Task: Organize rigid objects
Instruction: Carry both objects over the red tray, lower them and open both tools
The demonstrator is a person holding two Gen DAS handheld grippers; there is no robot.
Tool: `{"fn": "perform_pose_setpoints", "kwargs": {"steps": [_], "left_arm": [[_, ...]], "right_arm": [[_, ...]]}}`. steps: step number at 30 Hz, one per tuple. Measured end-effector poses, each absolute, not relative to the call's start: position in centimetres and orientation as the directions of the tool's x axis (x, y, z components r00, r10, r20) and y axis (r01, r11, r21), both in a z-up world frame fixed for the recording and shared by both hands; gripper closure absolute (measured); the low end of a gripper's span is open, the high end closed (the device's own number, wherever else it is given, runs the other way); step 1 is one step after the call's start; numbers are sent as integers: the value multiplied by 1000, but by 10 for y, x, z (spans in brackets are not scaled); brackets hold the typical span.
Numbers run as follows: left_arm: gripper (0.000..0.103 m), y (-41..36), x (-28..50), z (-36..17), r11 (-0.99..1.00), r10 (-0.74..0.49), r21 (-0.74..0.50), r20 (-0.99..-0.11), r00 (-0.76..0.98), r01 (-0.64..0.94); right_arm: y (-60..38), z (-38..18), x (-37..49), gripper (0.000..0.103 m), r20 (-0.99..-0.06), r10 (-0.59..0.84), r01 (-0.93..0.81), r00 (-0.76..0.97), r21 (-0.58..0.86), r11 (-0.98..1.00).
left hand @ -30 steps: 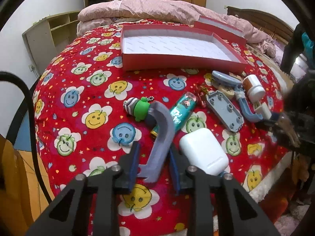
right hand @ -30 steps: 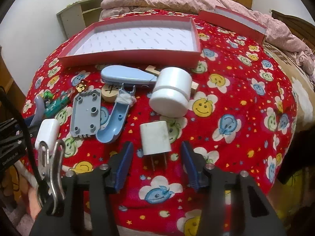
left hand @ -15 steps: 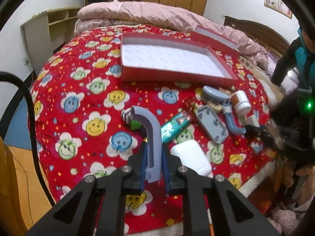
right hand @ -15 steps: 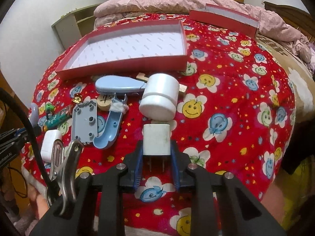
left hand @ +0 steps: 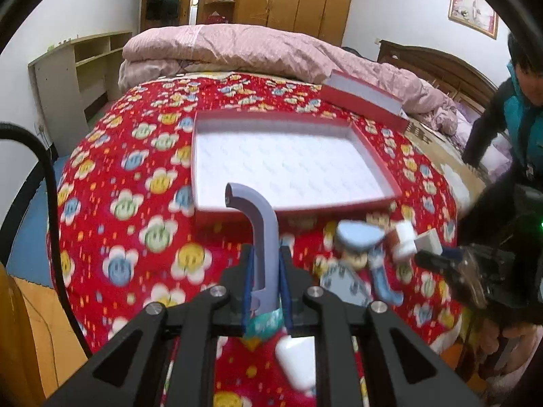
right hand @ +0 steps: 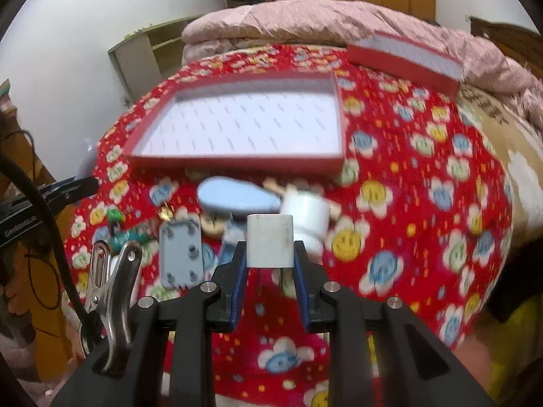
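Note:
My left gripper [left hand: 266, 271] is shut on a grey-blue curved plastic bracket [left hand: 261, 234] and holds it up above the bed, in front of the open red box [left hand: 359, 135]. My right gripper [right hand: 269, 264] is shut on a white plug adapter [right hand: 269, 240], prongs pointing back, lifted above the bed near the red box [right hand: 237, 161]. The right gripper with the adapter also shows in the left wrist view [left hand: 431, 242]. The box is white inside and holds nothing.
On the red smiley bedspread lie a blue oval case [right hand: 234, 196], a white jar [right hand: 307, 213], a grey plate [right hand: 181, 254], a teal tube [right hand: 130, 235], a white case [left hand: 298, 359]. The box lid [right hand: 407, 56] is behind. A person [left hand: 519, 101] stands at right.
Both grippers closed on their objects and lifted them off the bed, moving up and toward the red box. The views are blurred by the motion.

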State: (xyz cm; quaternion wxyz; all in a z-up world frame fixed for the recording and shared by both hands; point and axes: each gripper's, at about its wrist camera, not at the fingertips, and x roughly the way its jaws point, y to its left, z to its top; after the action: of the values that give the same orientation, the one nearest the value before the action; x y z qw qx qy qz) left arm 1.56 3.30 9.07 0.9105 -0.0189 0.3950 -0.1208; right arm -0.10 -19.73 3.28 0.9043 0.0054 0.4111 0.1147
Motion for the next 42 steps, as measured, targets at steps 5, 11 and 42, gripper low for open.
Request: {"fn": "perform_pose_setpoints", "kwargs": {"steps": [5, 11, 42], "left_arm": [[88, 19, 49, 98, 967, -246, -142, -723, 645, 210], [88, 10, 79, 98, 965, -250, -140, -735, 630, 221], [88, -15, 174, 45, 981, -173, -92, -816, 551, 171]], "right_arm": [[-187, 52, 25, 77, -740, 161, -221, 653, 17, 975], [-185, 60, 70, 77, -757, 126, -200, 641, -6, 980], [-169, 18, 166, 77, -842, 112, -198, 528, 7, 980]]}}
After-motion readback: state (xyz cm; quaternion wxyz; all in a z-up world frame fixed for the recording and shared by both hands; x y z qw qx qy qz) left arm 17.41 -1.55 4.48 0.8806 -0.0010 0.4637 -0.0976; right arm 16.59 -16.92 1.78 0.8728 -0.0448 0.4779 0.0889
